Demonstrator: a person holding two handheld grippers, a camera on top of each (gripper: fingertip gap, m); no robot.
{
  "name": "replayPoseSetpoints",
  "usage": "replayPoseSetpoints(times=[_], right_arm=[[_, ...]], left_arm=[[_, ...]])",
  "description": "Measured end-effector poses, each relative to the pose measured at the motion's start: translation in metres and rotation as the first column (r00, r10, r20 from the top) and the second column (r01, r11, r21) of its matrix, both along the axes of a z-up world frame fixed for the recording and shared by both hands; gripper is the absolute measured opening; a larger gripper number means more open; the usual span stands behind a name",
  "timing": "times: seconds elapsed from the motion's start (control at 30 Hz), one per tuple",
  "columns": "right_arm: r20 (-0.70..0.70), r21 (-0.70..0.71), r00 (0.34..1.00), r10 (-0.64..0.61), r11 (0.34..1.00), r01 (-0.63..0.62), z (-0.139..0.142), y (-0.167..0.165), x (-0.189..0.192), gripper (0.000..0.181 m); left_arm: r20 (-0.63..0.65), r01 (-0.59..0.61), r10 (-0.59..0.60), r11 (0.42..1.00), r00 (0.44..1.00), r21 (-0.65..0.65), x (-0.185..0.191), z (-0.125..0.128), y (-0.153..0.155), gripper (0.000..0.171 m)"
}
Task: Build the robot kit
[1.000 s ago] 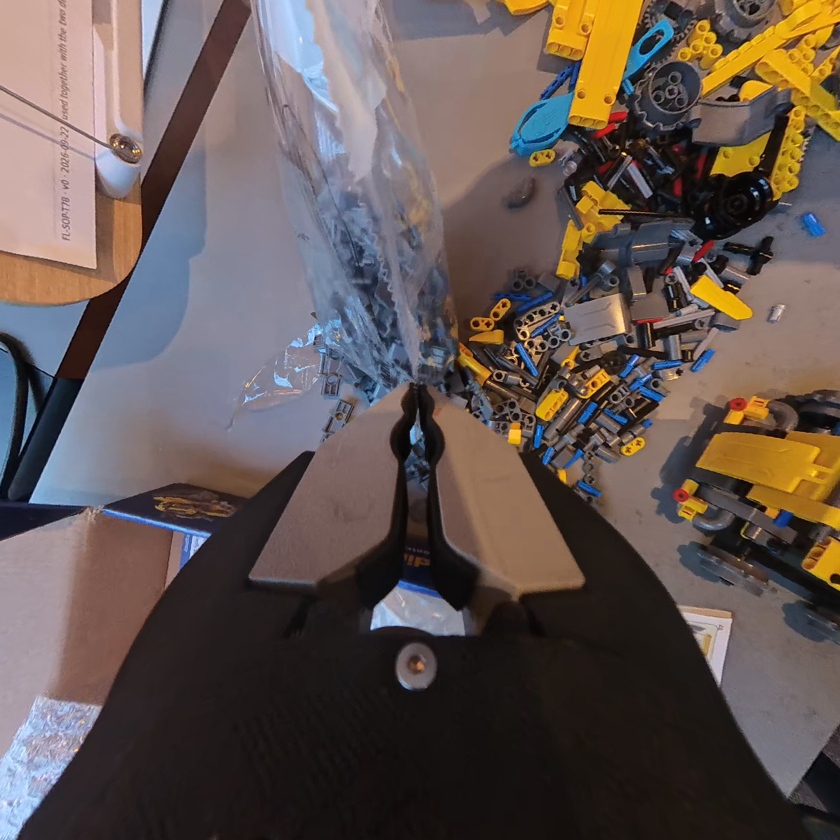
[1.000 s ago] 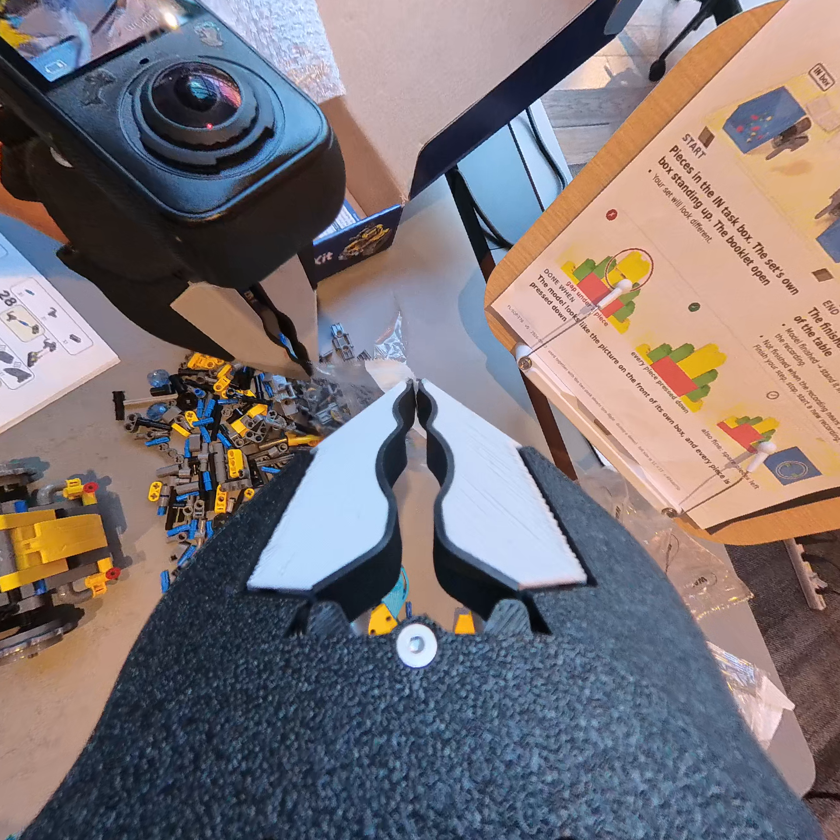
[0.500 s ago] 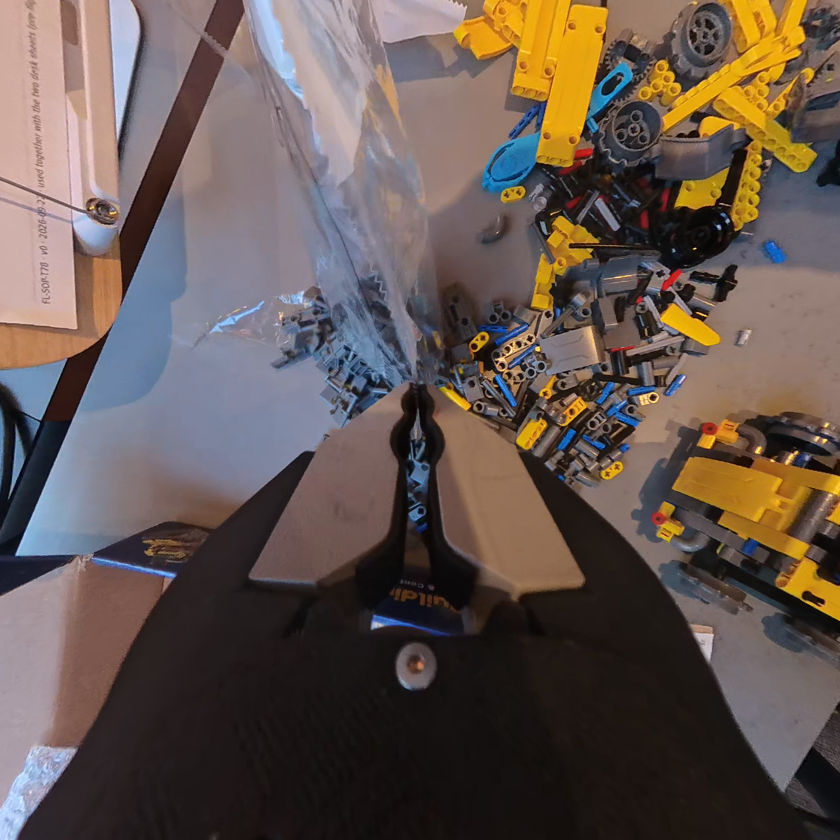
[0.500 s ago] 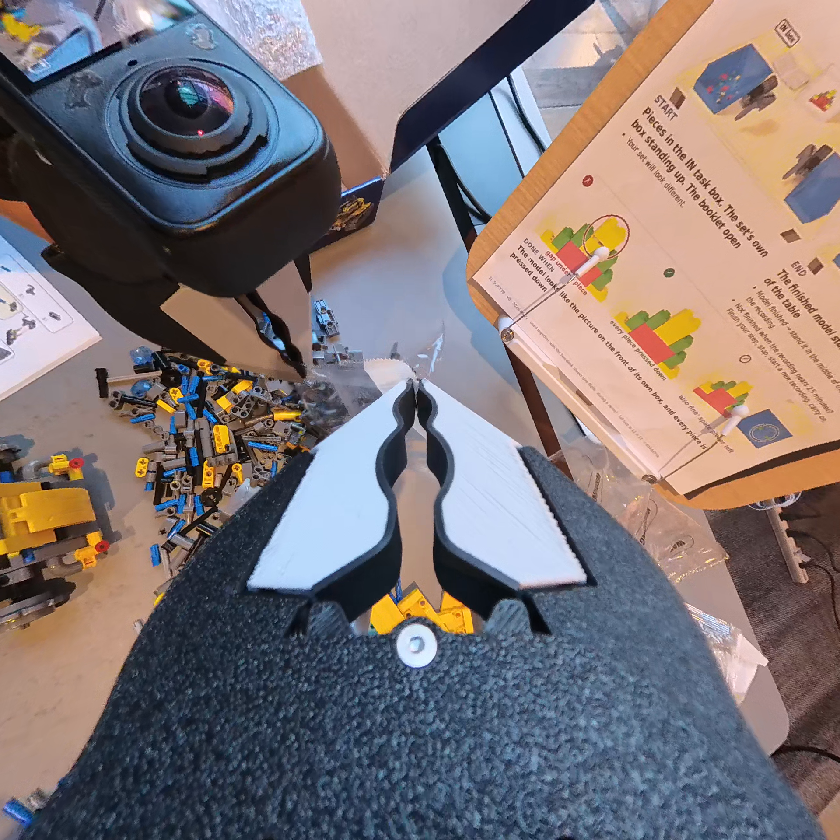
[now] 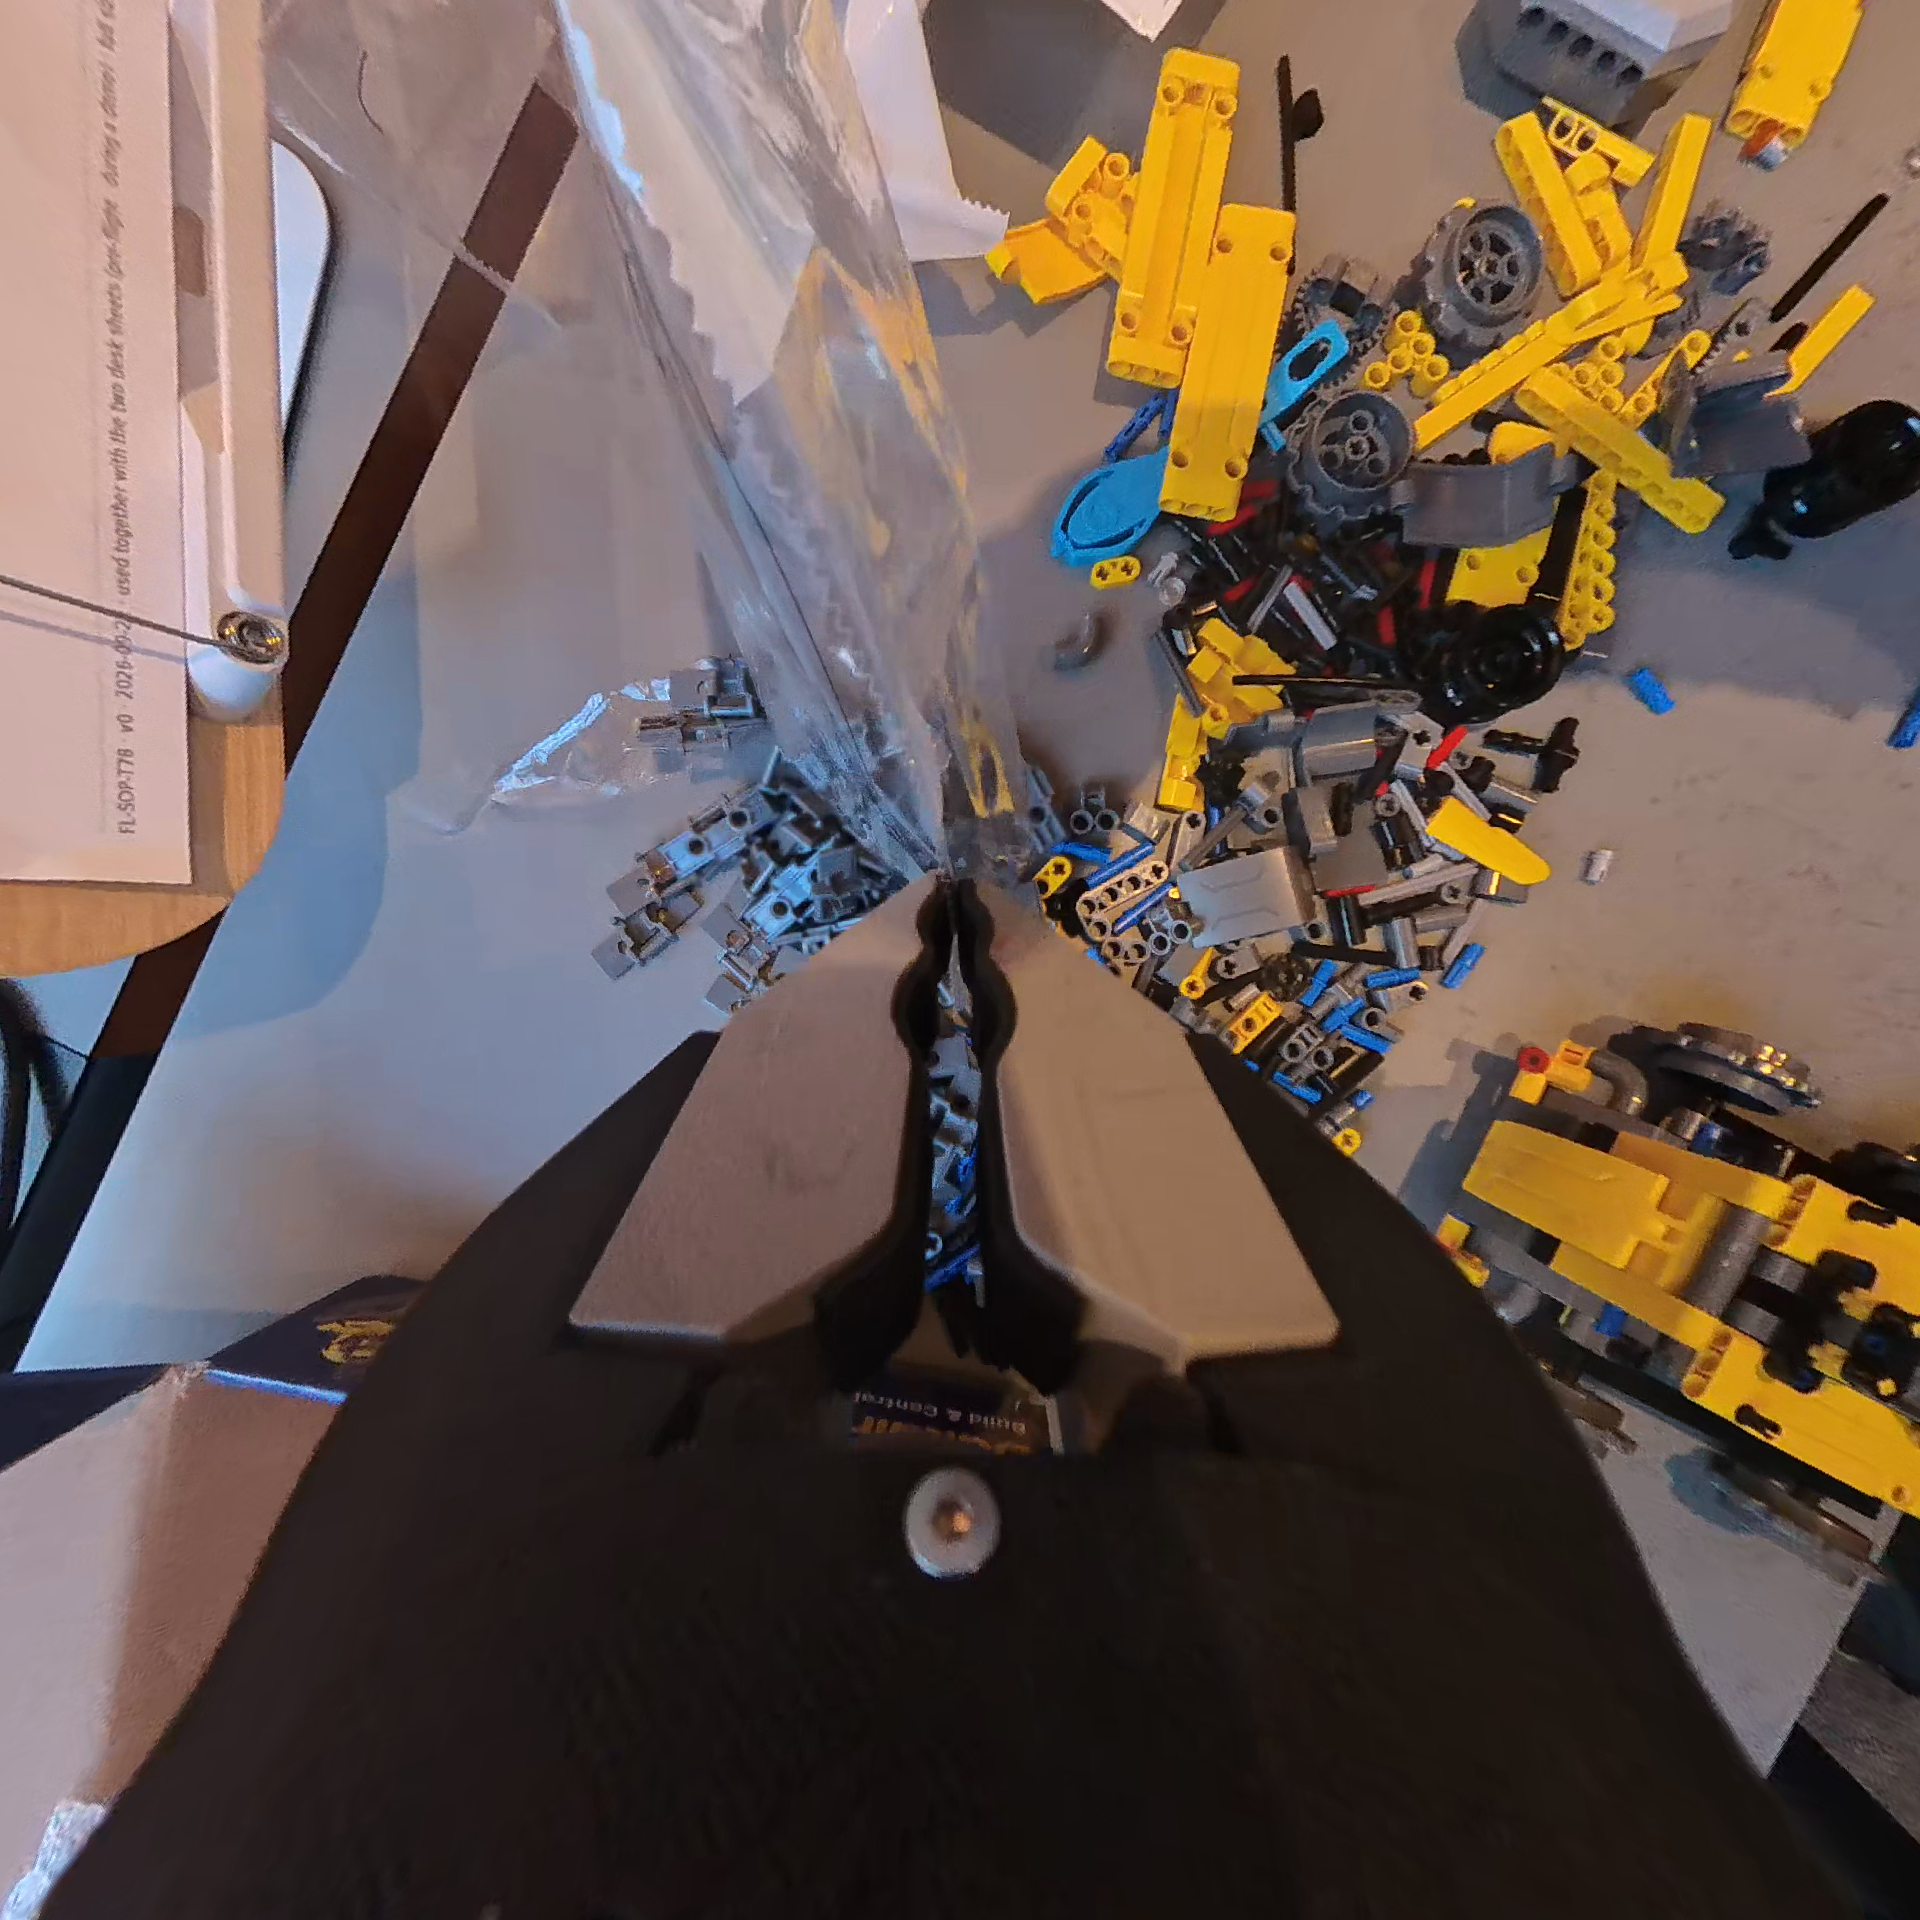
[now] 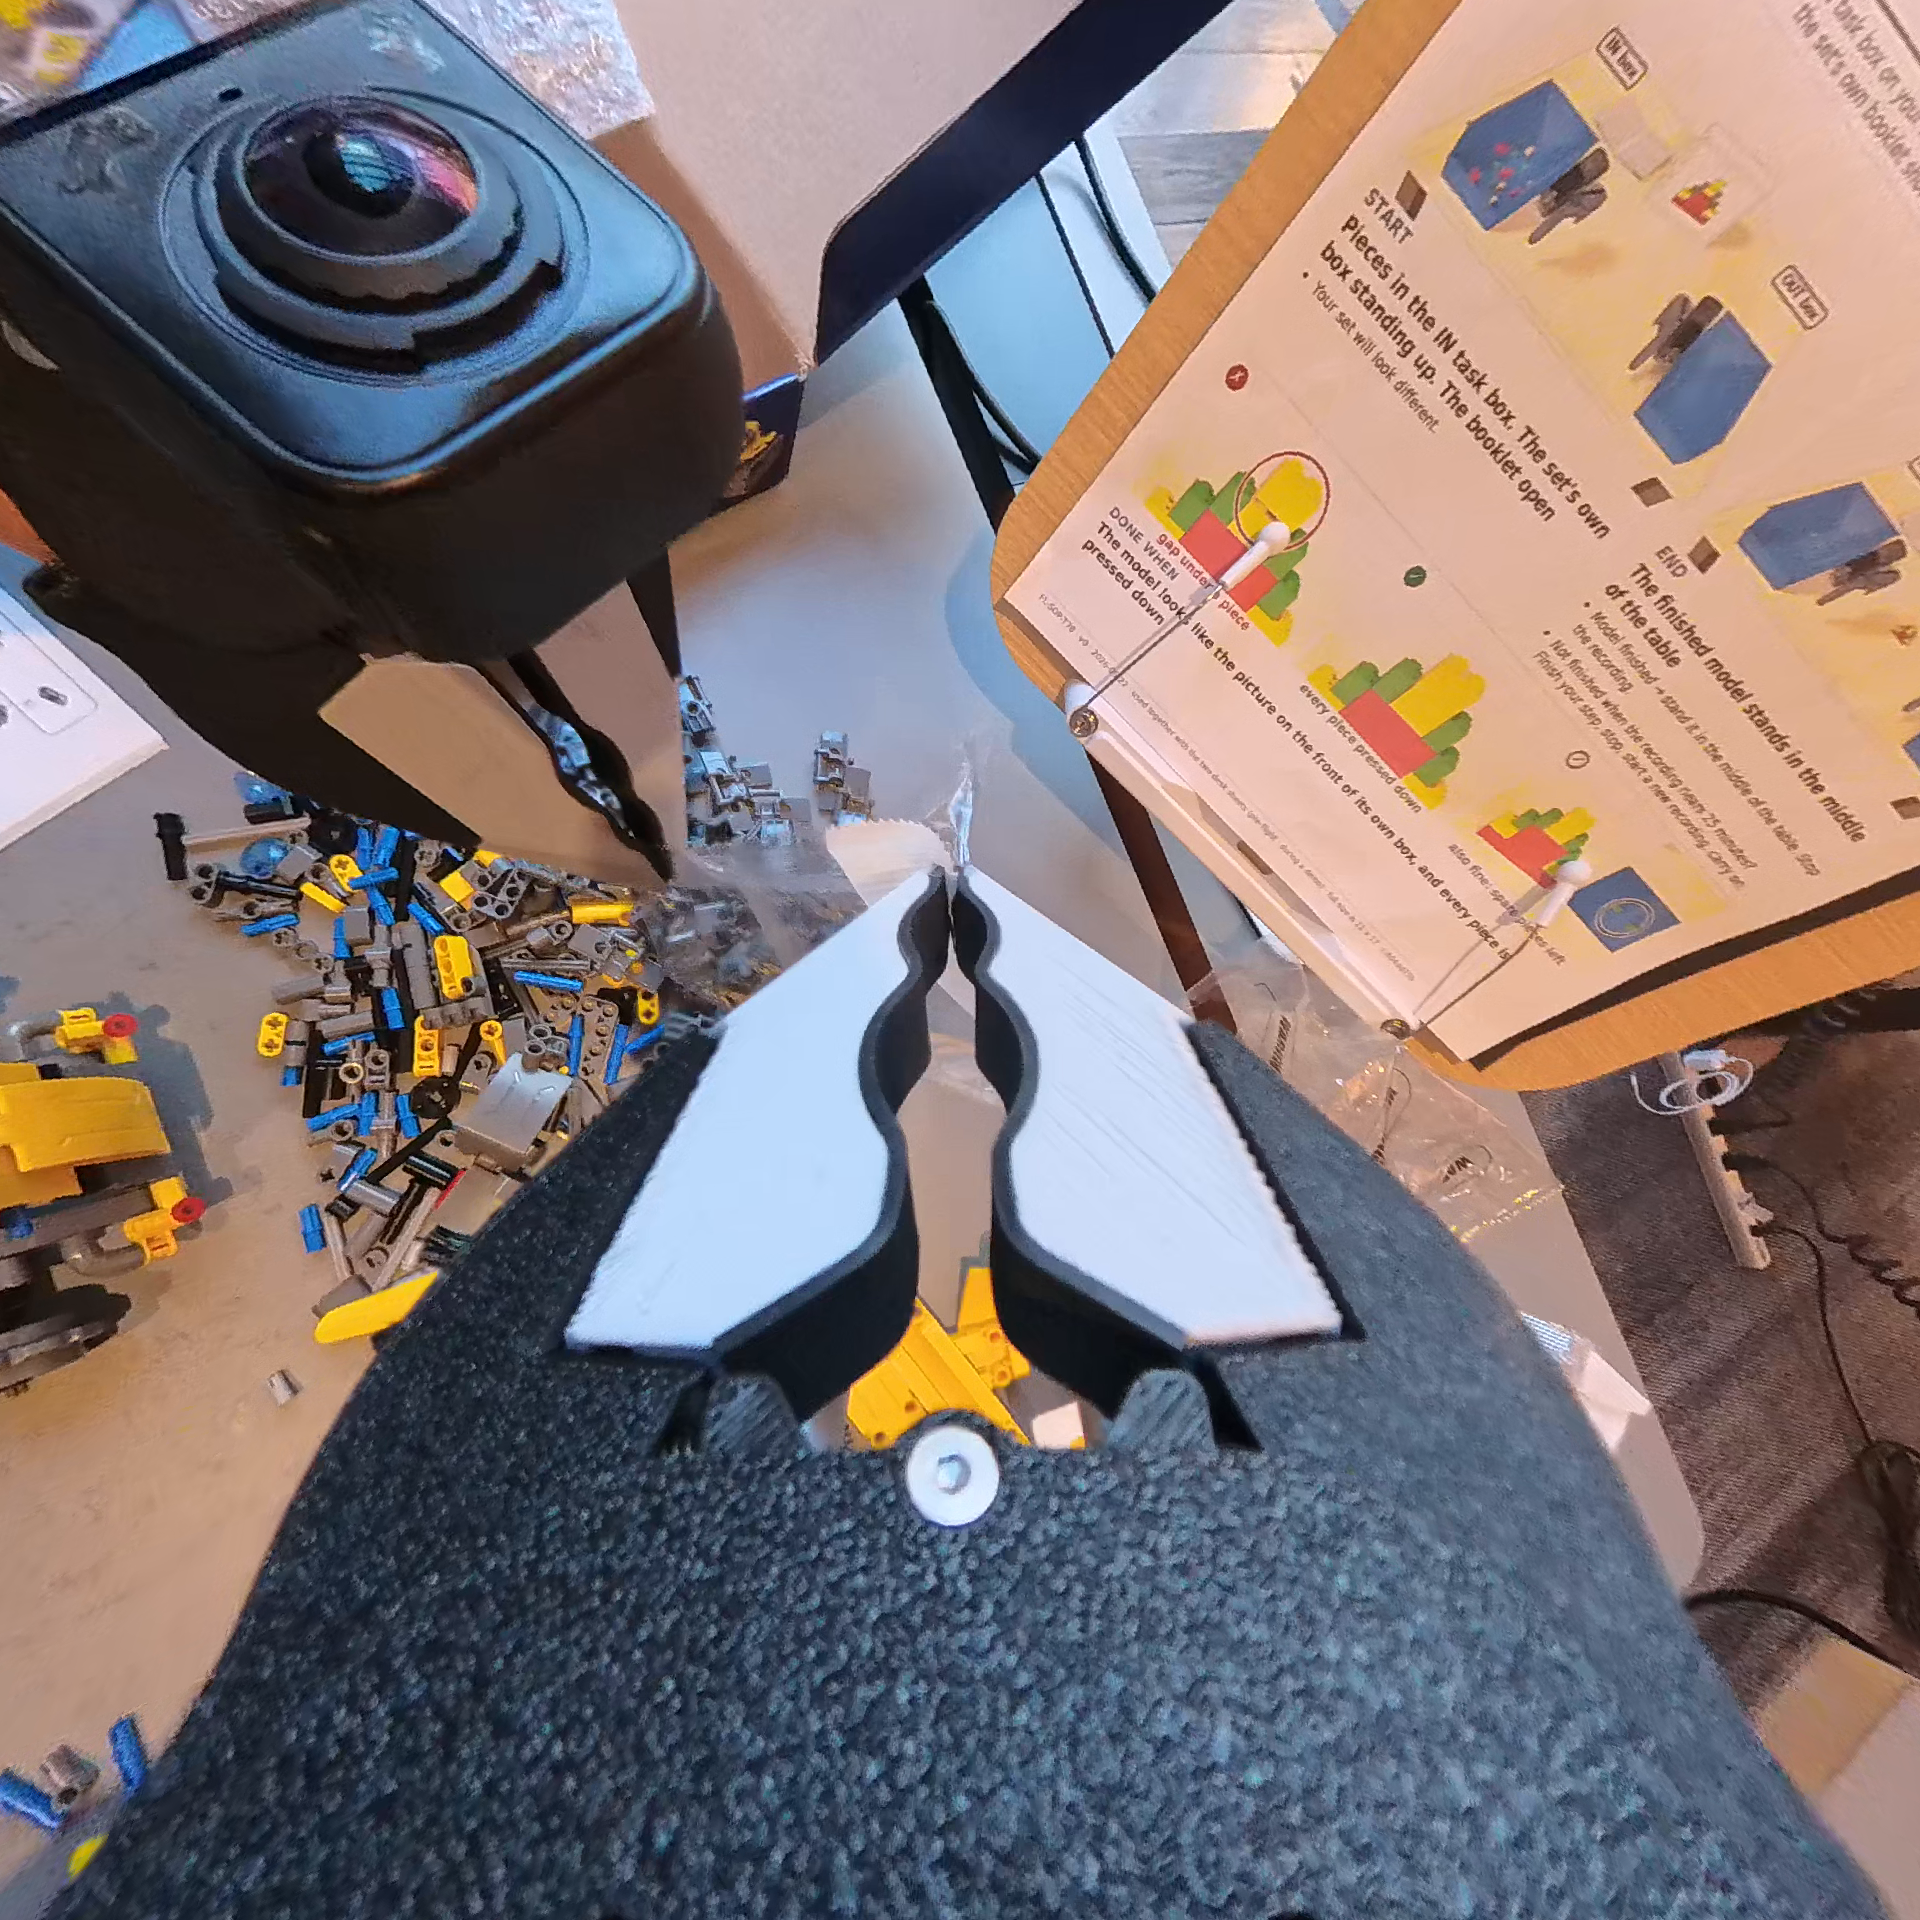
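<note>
A clear plastic bag (image 5: 790, 468) is stretched between my two grippers and looks nearly empty. My left gripper (image 5: 954, 883) is shut on its lower corner, just above the table. My right gripper (image 6: 951, 883) is shut on the bag's other, serrated edge (image 6: 894, 842). Small grey pieces (image 5: 748, 862) lie loose on the grey table under the bag; they also show in the right wrist view (image 6: 748, 779). The left gripper (image 6: 644, 842) with its black camera (image 6: 343, 260) shows close on the left in the right wrist view.
A heap of small blue, yellow and grey parts (image 5: 1299, 904) lies right of the bag, with larger yellow beams and wheels (image 5: 1205, 281) beyond. A part-built yellow vehicle (image 5: 1714, 1278) stands at right. A wooden board with a printed sheet (image 6: 1507, 520) is beside the table, a cardboard box (image 5: 125, 1558) near me. One gripper's finger ends stand about 12 cm off the other's.
The grey pieces have poured out of the bag onto the table, and the bag has gone from full to nearly empty. Both grippers stay shut on it and have shifted slightly.
</note>
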State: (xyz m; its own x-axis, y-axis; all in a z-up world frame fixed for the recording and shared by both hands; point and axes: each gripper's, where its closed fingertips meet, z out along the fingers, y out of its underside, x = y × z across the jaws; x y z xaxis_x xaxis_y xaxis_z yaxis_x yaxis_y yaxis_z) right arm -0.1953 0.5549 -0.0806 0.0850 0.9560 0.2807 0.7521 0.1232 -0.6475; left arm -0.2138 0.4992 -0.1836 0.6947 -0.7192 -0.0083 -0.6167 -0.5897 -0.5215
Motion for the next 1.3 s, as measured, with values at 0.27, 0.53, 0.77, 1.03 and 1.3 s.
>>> replayPoseSetpoints(times=[0.27,0.53,0.77,1.03,1.3], right_arm=[[-0.013,0.015,1.0,0.003,1.0,-0.002,0.005,-0.004,0.001,0.0],[0.046,0.058,0.999,0.009,0.998,-0.011,-0.001,-0.008,-0.003,0.0],[-0.002,0.024,1.0,0.001,1.0,-0.001,0.003,-0.011,-0.005,0.0],[-0.025,0.023,1.0,0.003,1.0,-0.002,0.006,-0.02,-0.002,0.0],[0.031,0.071,0.999,-0.009,0.997,0.007,0.005,-0.021,0.004,0.0]], left_arm=[[0.029,-0.01,0.01,1.0,1.0,0.006,0.005,0.002,0.001,0.0],[0.014,-0.008,0.008,1.0,1.0,-0.007,0.004,-0.007,-0.002,0.0],[0.036,-0.013,0.013,1.0,0.999,0.008,0.004,-0.003,-0.002,0.0],[0.031,-0.01,0.01,1.0,0.999,0.019,0.004,-0.001,-0.004,0.0],[0.021,-0.015,0.015,0.999,1.0,0.028,0.006,-0.003,-0.007,0.0]])
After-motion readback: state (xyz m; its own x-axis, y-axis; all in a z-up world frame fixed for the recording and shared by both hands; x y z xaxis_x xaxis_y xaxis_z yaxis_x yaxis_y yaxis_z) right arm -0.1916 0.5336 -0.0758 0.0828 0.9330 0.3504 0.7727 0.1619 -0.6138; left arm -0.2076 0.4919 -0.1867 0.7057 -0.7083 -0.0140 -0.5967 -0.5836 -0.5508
